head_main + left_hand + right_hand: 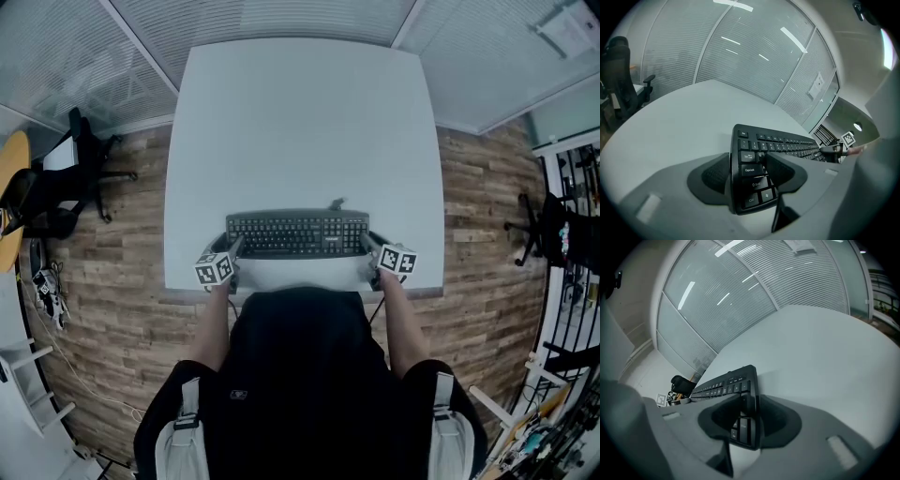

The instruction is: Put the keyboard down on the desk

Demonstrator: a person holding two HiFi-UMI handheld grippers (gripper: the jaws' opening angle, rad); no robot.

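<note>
A black keyboard (298, 234) lies flat on the white desk (300, 122), close to its near edge. My left gripper (232, 248) is at the keyboard's left end and my right gripper (368, 246) at its right end. In the left gripper view the keyboard's left end (754, 187) sits between the spread jaws of the left gripper (750, 173), whose pads do not clamp it. In the right gripper view the right end (745, 427) sits likewise inside the right gripper (749, 416), with a dark gap beside one pad. Both grippers are open.
The keyboard's cable (336, 203) sticks out at its back edge. White desk surface stretches beyond the keyboard to the frosted glass walls (740, 56). Black office chairs stand on the wooden floor at the left (84, 178) and right (548, 230).
</note>
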